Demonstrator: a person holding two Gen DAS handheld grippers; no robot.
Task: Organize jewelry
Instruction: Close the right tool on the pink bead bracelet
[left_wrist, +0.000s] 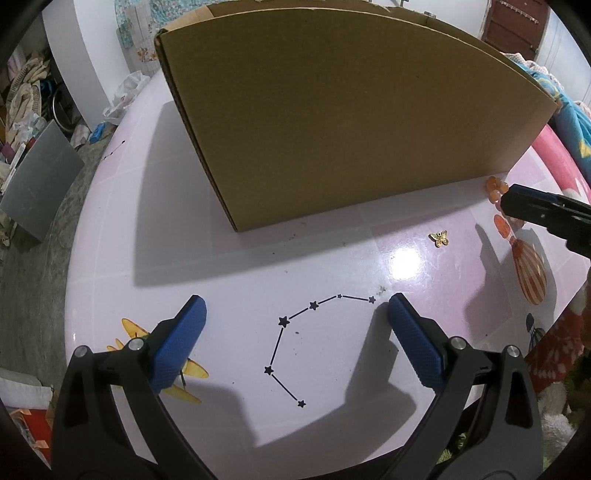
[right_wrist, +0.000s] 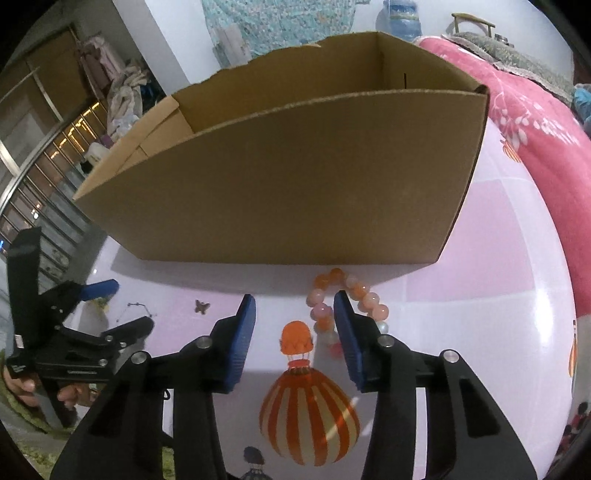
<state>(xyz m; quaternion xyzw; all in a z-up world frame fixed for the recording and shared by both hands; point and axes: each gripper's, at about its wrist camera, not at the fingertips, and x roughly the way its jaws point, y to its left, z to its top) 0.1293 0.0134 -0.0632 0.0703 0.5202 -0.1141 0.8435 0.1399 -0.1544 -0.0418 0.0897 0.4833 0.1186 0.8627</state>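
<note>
Glossy pink surface (right_wrist: 480, 314) under lamp glare: I am straddling the bead bracelet (right_wrist: 347, 299), lying against the cardboard box (right_wrist: 295, 177), with right tongs (right_wrist: 293, 302) wide, needing one strand centred before closing; left tongs (left_wrist: 295, 306) idling wide.

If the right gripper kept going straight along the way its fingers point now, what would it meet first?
Probably the bead bracelet: the open right gripper has one side of the loop between its fingers, just ahead. Past that stands the cardboard box wall. Depth is uncertain.
</note>
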